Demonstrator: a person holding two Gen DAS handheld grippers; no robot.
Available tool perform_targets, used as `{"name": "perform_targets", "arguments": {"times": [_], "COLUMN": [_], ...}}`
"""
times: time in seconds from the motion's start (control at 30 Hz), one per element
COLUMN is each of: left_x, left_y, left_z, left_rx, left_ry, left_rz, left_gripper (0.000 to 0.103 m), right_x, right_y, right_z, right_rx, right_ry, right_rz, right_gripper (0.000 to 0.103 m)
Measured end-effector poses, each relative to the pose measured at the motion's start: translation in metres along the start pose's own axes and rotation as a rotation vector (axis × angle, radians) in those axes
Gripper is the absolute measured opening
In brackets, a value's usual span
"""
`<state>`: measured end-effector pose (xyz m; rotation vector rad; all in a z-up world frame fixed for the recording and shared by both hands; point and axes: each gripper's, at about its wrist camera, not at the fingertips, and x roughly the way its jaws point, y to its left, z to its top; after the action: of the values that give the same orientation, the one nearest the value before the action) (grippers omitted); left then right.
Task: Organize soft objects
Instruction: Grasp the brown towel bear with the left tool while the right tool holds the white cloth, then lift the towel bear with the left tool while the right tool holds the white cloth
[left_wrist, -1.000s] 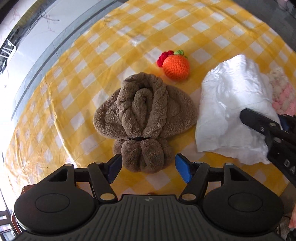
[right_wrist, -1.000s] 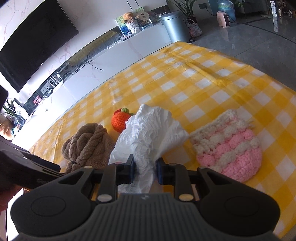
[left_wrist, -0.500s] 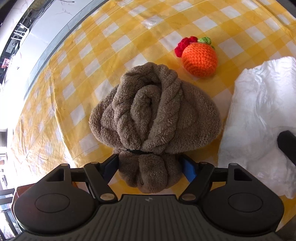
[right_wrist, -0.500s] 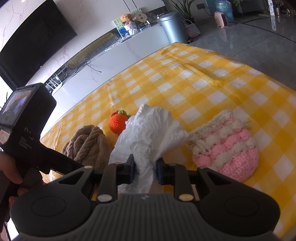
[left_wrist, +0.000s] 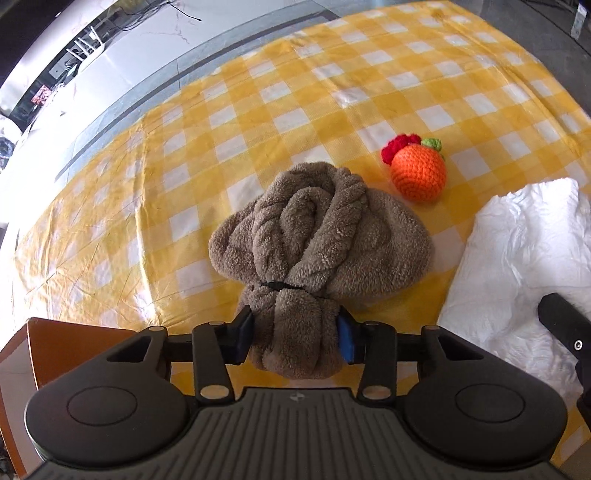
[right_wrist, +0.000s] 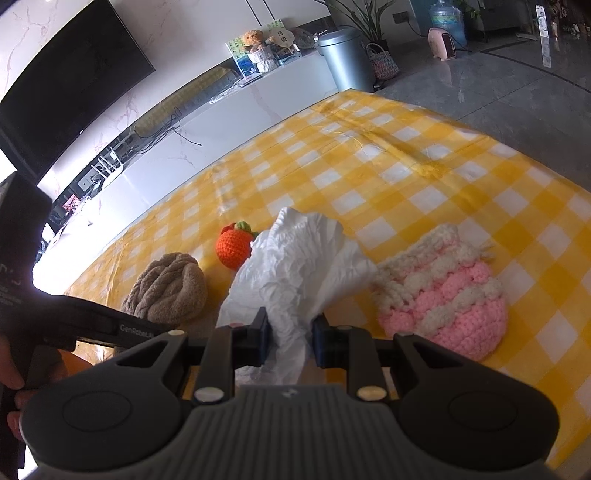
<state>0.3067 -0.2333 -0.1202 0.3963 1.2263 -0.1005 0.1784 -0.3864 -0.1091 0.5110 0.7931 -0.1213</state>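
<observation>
Fingers of the left gripper (left_wrist: 295, 338) have just closed on the tied end of one brown towel bundle (left_wrist: 317, 240), mid-tablecloth (left_wrist: 258, 110). Right gripper (right_wrist: 290, 338) pinches one white cloth (right_wrist: 295, 258) beside it. One pink knitted pouch (right_wrist: 443, 295) lies near the right edge; one orange crocheted fruit (left_wrist: 417, 173) behind.

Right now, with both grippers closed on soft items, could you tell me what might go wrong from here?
1. The left gripper has just been closing on only the tied tail of the brown towel bundle; lifted, the heavy body may sag or slip out.
2. The right gripper pinches one edge of the white cloth, which could drag against the pink crocheted pouch or crocheted orange.
</observation>
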Motion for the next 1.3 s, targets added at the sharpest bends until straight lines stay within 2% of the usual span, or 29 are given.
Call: {"name": "perform_targets", "arguments": {"times": [0.13, 0.33, 0.4, 0.5, 0.53, 0.57, 0.63, 0.73, 0.83, 0.9, 0.93, 0.97, 1.03, 1.07, 1.2, 1.3], "left_x": [-0.025, -0.075, -0.091, -0.104, -0.104, -0.106, -0.102, -0.092, -0.091, -0.091, -0.089, -0.086, -0.083, -0.081, -0.062, -0.039], "left_y": [0.013, 0.011, 0.017, 0.028, 0.030, 0.030, 0.030, 0.028, 0.023, 0.022, 0.020, 0.018, 0.015, 0.012, 0.002, 0.007], "left_z": [-0.015, -0.048, -0.062, -0.077, -0.080, -0.083, -0.083, -0.078, -0.076, -0.072, -0.068, -0.064, -0.058, -0.054, -0.036, -0.019], "left_rx": [-0.016, 0.054, 0.045, 0.053, 0.062, 0.072, 0.096, 0.098, 0.104, 0.127, 0.143, 0.168, 0.224, 0.271, 0.494, 0.602], "left_ry": [-0.092, -0.298, -0.356, -0.440, -0.467, -0.485, -0.475, -0.416, -0.412, -0.410, -0.396, -0.372, -0.339, -0.325, -0.269, -0.205], "left_rz": [-0.018, 0.010, -0.026, -0.086, -0.087, -0.082, -0.095, -0.128, -0.093, -0.074, -0.078, -0.082, -0.068, -0.049, 0.046, 0.064], "left_gripper": [0.051, 0.048, 0.045, 0.035, 0.029, 0.020, 0.013, 0.013, 0.020, 0.037, 0.054, 0.065, 0.075, 0.078, 0.080, 0.080], "right_x": [0.000, -0.004, -0.006, -0.010, -0.011, -0.012, -0.012, -0.010, -0.011, -0.011, -0.010, -0.009, -0.006, -0.005, -0.003, 0.002], "right_y": [-0.002, 0.004, 0.004, 0.003, 0.002, 0.003, 0.005, 0.009, 0.013, 0.016, 0.015, 0.014, 0.010, 0.009, 0.008, 0.013], "right_z": [0.001, -0.001, -0.001, -0.003, -0.003, -0.004, -0.005, -0.007, -0.008, -0.008, -0.009, -0.008, -0.008, -0.008, -0.008, -0.006], "right_rx": [0.012, 0.006, 0.023, 0.053, 0.062, 0.064, 0.057, 0.051, 0.030, 0.014, 0.010, 0.010, 0.021, 0.022, 0.018, -0.008], "right_ry": [-0.003, 0.002, 0.001, 0.002, 0.000, -0.001, -0.002, 0.007, 0.006, 0.007, 0.010, 0.014, 0.017, 0.020, 0.027, 0.032], "right_rz": [-0.008, 0.020, 0.053, 0.094, 0.094, 0.088, 0.073, 0.063, 0.053, 0.048, 0.045, 0.042, 0.034, 0.033, 0.041, 0.047], "right_gripper": [0.022, 0.022, 0.022, 0.022, 0.022, 0.022, 0.022, 0.022, 0.022, 0.022, 0.022, 0.022, 0.022, 0.022, 0.022, 0.022]}}
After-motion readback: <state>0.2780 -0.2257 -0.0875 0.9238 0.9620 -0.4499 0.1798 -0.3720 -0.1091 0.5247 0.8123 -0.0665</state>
